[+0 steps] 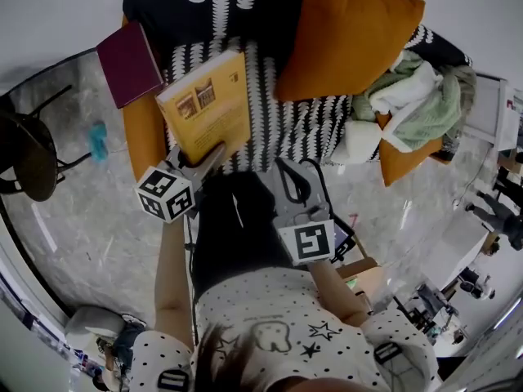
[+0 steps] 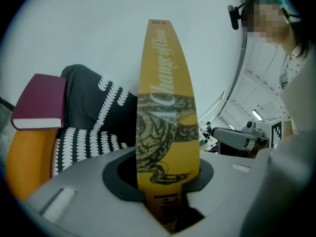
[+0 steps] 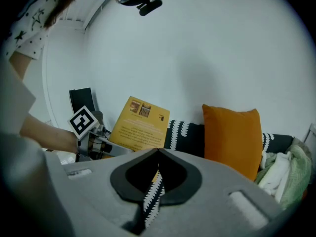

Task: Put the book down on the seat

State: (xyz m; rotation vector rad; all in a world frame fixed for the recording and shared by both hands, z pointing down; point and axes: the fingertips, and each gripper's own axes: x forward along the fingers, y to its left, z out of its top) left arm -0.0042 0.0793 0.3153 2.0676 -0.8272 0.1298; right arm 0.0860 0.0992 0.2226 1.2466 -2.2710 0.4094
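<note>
Closest to the head camera, a dotted shirt (image 1: 278,317) is seen, with both forearms stretched out from it toward a sofa. The yellow book (image 1: 208,104) is gripped at its lower edge by the left gripper (image 1: 214,152). In the left gripper view the jaws are seen pressed on either side of the spine. The book is held upright and slightly tilted over the front of the black-and-white patterned seat (image 1: 278,113), and no contact with the seat can be made out. The right gripper (image 1: 292,182) is kept beside it with nothing in it, and its jaws are brought together at the tips. A maroon book (image 1: 129,62) is seen on the orange armrest (image 1: 143,133). An orange cushion (image 1: 347,35) and a bundle of cloth (image 1: 409,96) are seen further along the seat. The task is judged about half done: the book has been brought to the sofa, but it has yet to be lowered, laid flat on the bare patterned area and released.
</note>
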